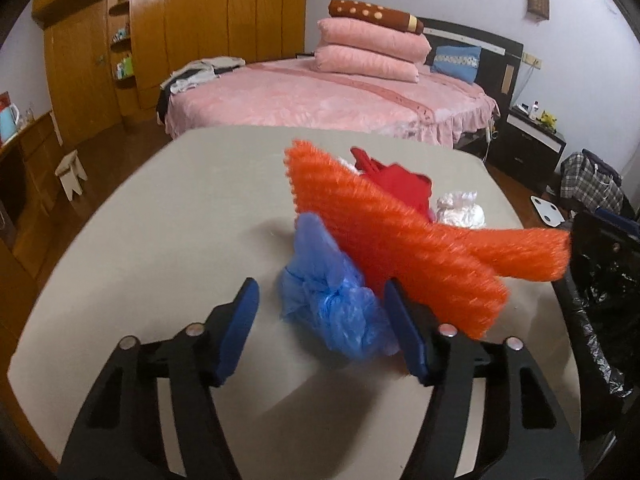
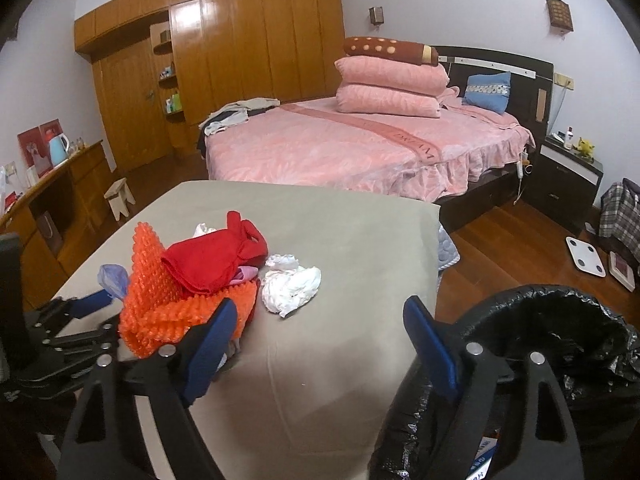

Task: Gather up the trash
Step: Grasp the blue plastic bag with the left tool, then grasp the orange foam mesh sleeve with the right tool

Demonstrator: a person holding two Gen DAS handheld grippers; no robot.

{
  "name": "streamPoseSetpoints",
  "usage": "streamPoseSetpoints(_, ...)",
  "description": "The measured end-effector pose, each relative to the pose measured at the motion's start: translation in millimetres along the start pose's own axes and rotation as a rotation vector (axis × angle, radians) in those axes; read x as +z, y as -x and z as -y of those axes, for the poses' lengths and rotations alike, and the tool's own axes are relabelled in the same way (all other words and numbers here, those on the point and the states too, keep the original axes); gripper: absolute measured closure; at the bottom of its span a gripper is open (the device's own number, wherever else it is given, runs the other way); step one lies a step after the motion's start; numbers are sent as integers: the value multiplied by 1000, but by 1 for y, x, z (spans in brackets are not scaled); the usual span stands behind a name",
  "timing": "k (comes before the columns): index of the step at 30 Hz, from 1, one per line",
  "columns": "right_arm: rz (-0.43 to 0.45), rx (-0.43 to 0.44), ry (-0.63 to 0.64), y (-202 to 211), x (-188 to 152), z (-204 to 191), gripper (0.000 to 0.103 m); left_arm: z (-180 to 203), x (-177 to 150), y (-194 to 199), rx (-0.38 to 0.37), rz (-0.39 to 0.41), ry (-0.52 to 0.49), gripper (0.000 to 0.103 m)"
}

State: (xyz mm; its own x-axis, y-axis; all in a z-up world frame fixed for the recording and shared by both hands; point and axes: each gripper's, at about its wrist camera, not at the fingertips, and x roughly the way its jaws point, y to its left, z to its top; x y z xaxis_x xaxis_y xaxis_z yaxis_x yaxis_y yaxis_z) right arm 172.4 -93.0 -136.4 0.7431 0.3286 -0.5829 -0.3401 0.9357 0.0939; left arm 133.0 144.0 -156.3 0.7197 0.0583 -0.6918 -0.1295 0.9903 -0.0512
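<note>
Right wrist: one trash bin (image 2: 560,320), two crumpled tissues (image 2: 292,284).

The left wrist camera sits low over the table (image 1: 160,220) and looks along its two fingers toward the bed (image 1: 320,96). It is very near the blue bag (image 1: 332,304) and the orange mat (image 1: 392,236). The right wrist camera is farther to the right and a bit higher, facing the same way. It looks over the table's (image 2: 340,232) right edge, with the black trash bin (image 2: 560,320) close by. Both views share the table, the orange mat (image 2: 160,300), the white paper (image 2: 292,284), the bed (image 2: 360,148) and the wardrobe (image 2: 240,52).
</note>
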Motion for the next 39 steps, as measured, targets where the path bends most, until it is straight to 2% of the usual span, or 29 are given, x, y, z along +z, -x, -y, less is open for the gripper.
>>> streamPoseSetpoints(2,-2,0,7,-1,0,-1,20,0,-2,-7,-27,-20,16,56)
streamPoseSetpoints(3,-4,0,10,-1,0,-1,20,0,-4,-10,-44,-27,25,67)
streamPoseSetpoints(4,-4,3,13,0,1,-1,20,0,-4,-12,-64,-34,34,73)
streamPoseSetpoints(6,0,5,19,0,2,-4,21,2,-5,-11,-67,-27,39,76)
streamPoseSetpoints(14,29,67,27,4,12,-25,23,-9,4,23,-31,45,44,77)
streamPoseSetpoints(22,12,172,66,0,9,-71,28,-35,2,47,48,53,50,77)
streamPoseSetpoints(33,-61,309,158,-12,-18,-141,36,-76,-14,66,126,53,90,77)
streamPoseSetpoints(39,-102,309,220,-30,-34,-163,37,-90,-25,68,152,47,105,77)
